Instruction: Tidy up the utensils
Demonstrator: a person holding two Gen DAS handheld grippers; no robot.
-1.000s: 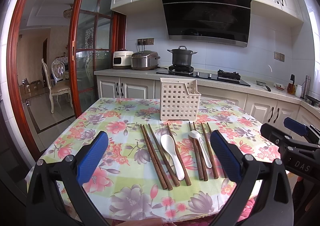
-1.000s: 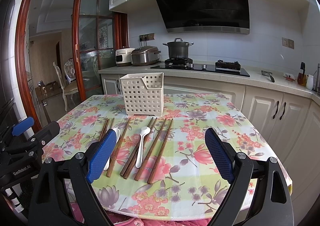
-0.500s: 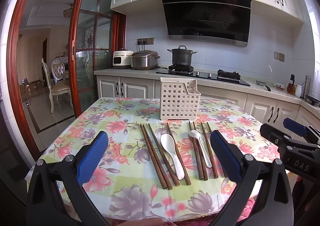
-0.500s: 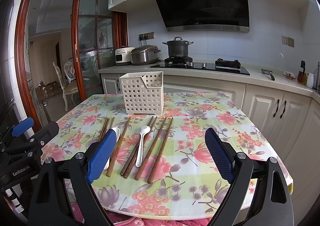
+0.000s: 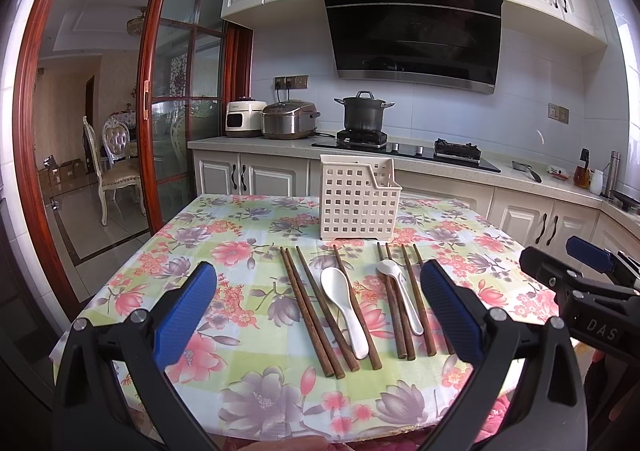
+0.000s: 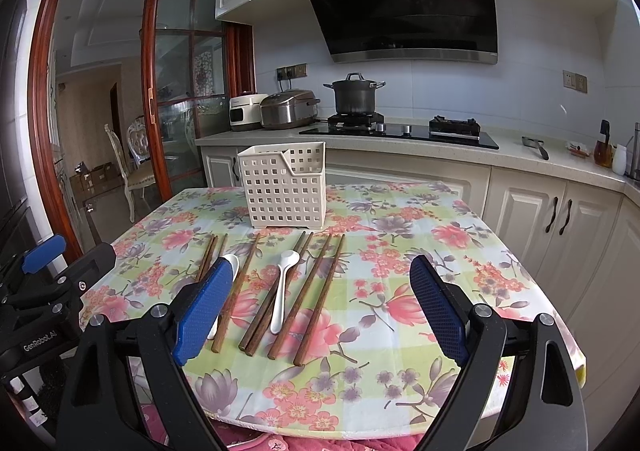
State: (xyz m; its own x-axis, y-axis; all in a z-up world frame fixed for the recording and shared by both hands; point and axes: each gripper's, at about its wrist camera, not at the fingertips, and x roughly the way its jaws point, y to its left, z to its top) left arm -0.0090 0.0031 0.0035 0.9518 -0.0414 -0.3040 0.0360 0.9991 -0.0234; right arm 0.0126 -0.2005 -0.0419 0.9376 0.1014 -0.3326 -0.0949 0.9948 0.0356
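A cream perforated basket (image 5: pixel 358 203) (image 6: pixel 285 189) stands upright at the middle of the floral table (image 5: pixel 224 251) (image 6: pixel 420 251). In front of it lie several brown wooden chopsticks (image 5: pixel 310 311) (image 6: pixel 320 291) and two white spoons, a wide spoon (image 5: pixel 344 303) (image 6: pixel 229 265) and a slim spoon (image 5: pixel 400 293) (image 6: pixel 282 291). My left gripper (image 5: pixel 318 309) hovers open near the table's front edge, holding nothing. My right gripper (image 6: pixel 320 309) is also open and empty, over the front edge to the right of the left one.
Behind the table runs a counter (image 5: pixel 440 167) with a black pot (image 5: pixel 364 113), rice cookers (image 5: pixel 288 119) and a hob. White cabinets (image 6: pixel 560 219) stand close on the right. A glass sliding door (image 5: pixel 180 131) and a chair (image 5: pixel 116 167) are at left.
The right wrist view has dipped very slightly. The utensils and basket have not moved, and both grippers stay open.
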